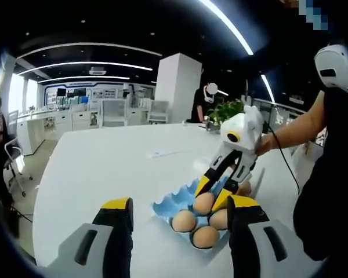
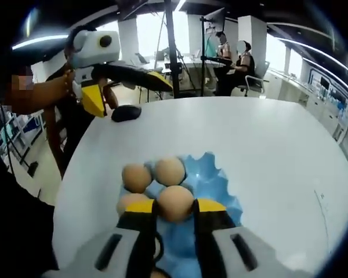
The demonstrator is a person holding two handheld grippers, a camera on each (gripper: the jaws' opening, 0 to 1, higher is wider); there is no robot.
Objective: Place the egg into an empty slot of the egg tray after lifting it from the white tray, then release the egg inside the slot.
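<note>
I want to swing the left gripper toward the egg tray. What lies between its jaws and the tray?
In the left gripper view, only bare white table lies between the left gripper and the blue egg tray; the right gripper holds an egg there.

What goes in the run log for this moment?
right tool: shut on egg, over blue egg tray | left tool: open, idle | three eggs seated

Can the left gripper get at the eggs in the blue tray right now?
Probably not cleanly: the right gripper sits over the blue tray, jaws closed on an egg. The left gripper hangs open, off to one side.
</note>
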